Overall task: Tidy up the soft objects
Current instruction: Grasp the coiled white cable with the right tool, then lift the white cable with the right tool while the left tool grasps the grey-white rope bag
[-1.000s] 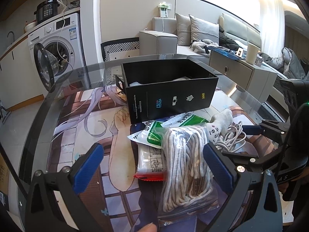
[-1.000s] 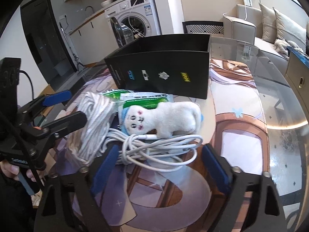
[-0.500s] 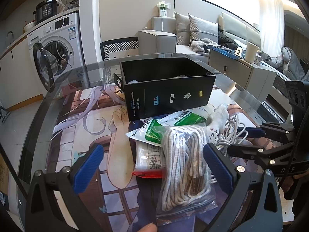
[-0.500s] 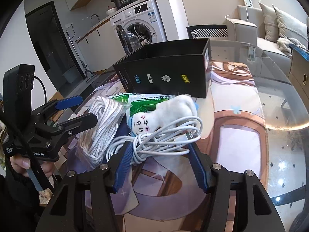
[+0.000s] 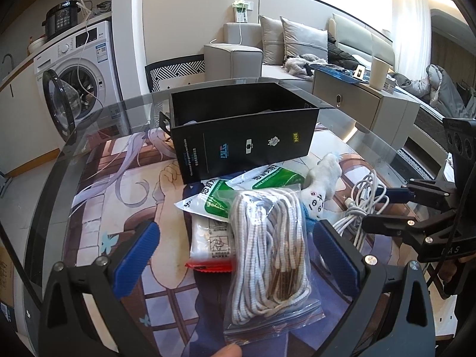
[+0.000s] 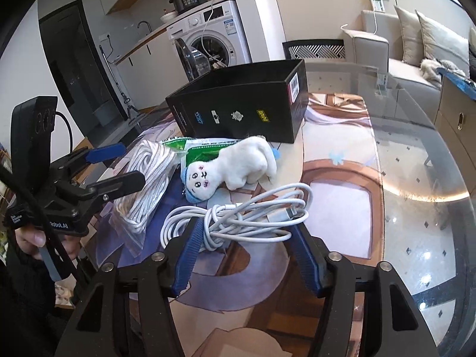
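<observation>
The glass table [image 6: 416, 208] carries a printed mat, and at its far middle stands the open black box [image 6: 247, 113], which I take to be where the soft things go. Just near of the box lie green-and-white packets [image 5: 238, 196]. On them, nearest the left tongs [image 5: 238, 253], is a clear bag of white cord [image 5: 267, 253]: light, limp and slippery in its plastic, best pinched across the bag's middle. To its right is a white plush toy [image 6: 235, 169], soft and squashy, easy to take by the body. Nearest the right tongs [image 6: 247, 247] is a coiled white cable [image 6: 238, 220], light but springy; a grip across the bundled waist should keep the loops together. The right tongs point steeply down with the cable between their blue pads; the jaws have just been opening a little and are half spread, not visibly pressing it. The left tongs are spread wide around the cord bag, tilted down, holding nothing.
</observation>
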A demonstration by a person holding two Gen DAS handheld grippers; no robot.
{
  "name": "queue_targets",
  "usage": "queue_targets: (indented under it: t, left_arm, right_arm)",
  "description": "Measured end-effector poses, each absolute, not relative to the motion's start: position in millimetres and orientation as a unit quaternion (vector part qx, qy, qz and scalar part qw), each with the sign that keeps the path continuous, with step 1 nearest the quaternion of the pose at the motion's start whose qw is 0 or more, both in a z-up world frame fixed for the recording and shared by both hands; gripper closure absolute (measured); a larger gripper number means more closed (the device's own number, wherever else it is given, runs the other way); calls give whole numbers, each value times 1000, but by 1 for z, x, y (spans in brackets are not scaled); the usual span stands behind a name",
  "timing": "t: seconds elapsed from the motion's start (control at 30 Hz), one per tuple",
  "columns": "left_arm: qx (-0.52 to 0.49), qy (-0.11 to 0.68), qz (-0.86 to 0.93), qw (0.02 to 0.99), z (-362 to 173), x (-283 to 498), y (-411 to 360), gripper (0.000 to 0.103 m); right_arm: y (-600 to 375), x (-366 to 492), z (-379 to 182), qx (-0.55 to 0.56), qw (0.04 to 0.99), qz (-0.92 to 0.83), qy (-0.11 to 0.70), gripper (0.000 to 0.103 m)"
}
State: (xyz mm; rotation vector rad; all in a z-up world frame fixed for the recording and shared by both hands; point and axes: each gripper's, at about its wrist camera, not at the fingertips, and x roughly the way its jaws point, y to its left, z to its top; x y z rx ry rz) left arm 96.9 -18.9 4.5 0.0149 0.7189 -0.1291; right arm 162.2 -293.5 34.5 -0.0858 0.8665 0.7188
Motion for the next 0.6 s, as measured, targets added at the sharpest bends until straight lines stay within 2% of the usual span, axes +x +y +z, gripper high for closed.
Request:
queue_targets:
  t: [0.07,0.1,0.37,0.43,0.47,0.5,0.6]
  left_arm:
    - [9,352,-65,934,3,97,-20,0]
    - [10,353,-65,933,3,97,-20,0]
    - [7,355,-66,932,0,99,-20,0]
    - [7,356,-66,932,0,100,-20,0]
    - [8,356,-67,932,1,100,-20,0]
    - [8,355,-67,932,1,100,-20,0]
    - [7,354,-68,933,2,100,-21,0]
  right_arm:
    - [-292,164,32,-45,847,330,414,25]
    - [-292,165,32,-44,848,327,414,24]
    - [-281,173,28,-43,850,324,413,20]
    - [-277,171,28,-50,849,330,411,24]
    - [-277,170,28,-48,849,332,409,35]
    - [-277,169,28,-43,848,334,409,39]
    - [-277,169,28,-35,845,344,409,44]
